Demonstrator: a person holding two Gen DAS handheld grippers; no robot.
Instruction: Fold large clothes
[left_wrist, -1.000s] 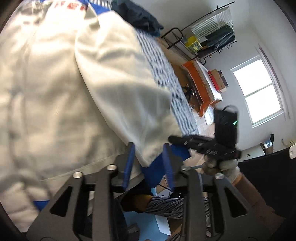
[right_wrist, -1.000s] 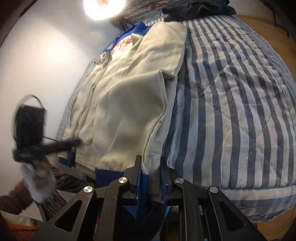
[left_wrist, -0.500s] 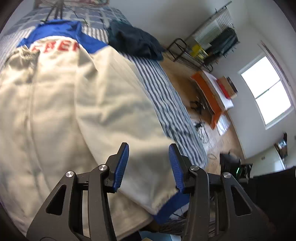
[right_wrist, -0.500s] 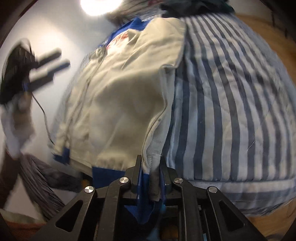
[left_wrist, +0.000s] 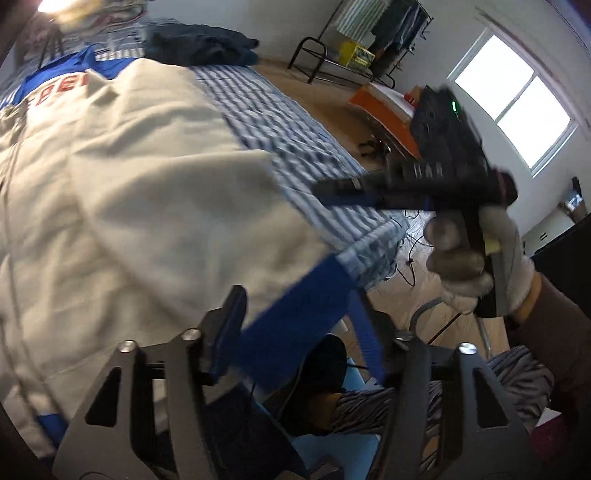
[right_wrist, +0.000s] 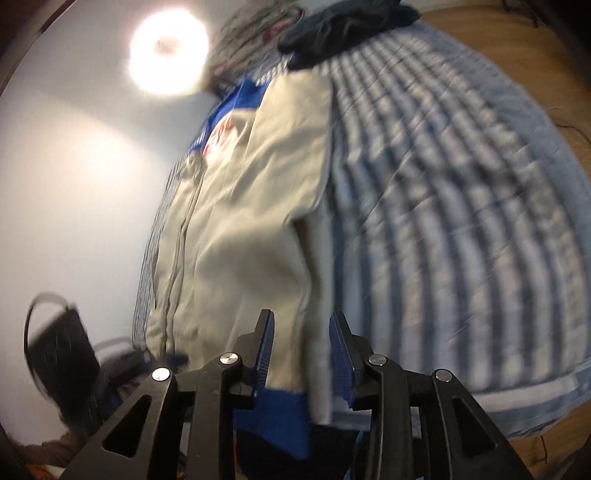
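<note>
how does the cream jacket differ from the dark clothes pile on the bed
The cream jacket is spread flat near the bed's foot; the dark clothes pile is bunched at the far end. The jacket is pale with blue trim and red lettering; the pile is plain navy. Both lie on the striped quilt.

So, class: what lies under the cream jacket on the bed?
The cream jacket lies flat on a blue-and-white striped quilt, which shows along its side and beyond its collar. The quilt directly beneath the jacket is covered, so anything else there cannot be seen.
</note>
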